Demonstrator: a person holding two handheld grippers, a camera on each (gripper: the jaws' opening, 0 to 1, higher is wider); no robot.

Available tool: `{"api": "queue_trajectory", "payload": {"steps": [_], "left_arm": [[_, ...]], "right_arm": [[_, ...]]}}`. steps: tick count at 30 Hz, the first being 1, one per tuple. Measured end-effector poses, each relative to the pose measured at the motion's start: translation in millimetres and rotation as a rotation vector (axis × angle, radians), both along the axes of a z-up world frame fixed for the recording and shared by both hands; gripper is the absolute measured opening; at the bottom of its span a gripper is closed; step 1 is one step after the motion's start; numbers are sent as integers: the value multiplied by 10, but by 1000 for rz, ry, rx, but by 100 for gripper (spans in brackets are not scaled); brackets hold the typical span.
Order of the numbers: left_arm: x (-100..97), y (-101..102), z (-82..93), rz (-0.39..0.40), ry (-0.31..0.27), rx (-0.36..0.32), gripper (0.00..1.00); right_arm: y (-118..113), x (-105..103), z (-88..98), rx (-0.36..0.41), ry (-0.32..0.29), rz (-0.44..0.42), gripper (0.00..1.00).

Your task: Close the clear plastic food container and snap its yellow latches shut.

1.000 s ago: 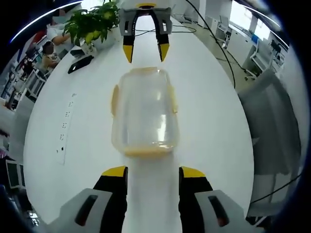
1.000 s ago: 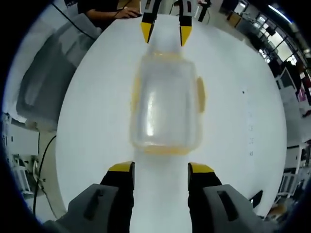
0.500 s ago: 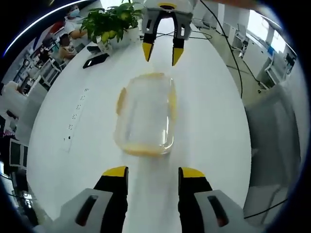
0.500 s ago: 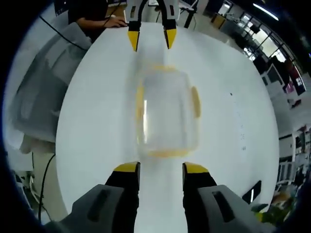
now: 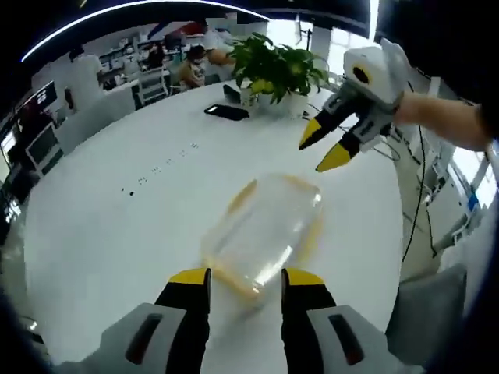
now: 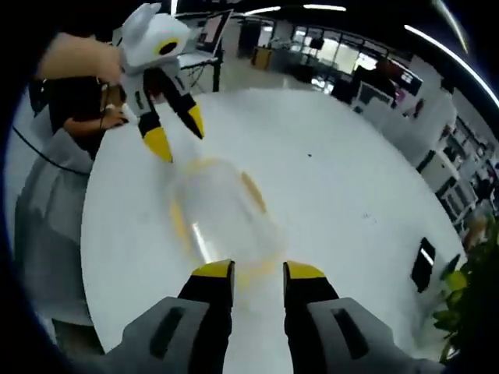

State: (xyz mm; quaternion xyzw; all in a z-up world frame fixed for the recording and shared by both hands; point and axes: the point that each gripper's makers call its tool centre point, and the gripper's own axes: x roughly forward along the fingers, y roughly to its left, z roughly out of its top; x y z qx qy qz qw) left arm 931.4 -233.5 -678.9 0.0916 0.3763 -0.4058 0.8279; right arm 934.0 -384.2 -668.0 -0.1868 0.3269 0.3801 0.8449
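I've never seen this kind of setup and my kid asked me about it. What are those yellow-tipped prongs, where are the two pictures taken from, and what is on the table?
No robot here: a person holds a hand tool in each hand, each with two black jaws tipped in yellow. A fisheye camera rides on each tool and looks along its jaws.

In the left gripper view, the left gripper rises from the bottom, and the right gripper comes in from the right. The right gripper view looks from the other side: its own gripper below, the left one at upper left.

Between them, on the round white table, lies a clear plastic food container with yellow latches. Both grippers are open and hold nothing. Farther back stand a green potted plant and a dark phone.
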Motion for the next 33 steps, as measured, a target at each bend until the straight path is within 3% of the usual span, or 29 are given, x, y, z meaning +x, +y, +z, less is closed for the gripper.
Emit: {"api": "queue_trajectory", "payload": {"steps": [4,8,19,26,33], "left_arm": [[88,51,-93,110,31,-38,29],[127,59,-165,170,31,-40,28],[174,72,-181,280,-11,-18,24],[97,83,-194,348,-12,-29,24],[84,76,-229,402,-4,-50,23]], "right_arm": [[-22,18,-55,38,-9,-58,18],[-8,20,-126,101,11,-120,19],[-13,22,-271,189,42,-224,19],[12,16,-351,224,56,-256,19],[-24,26,-389,301,90,-339,19]]}}
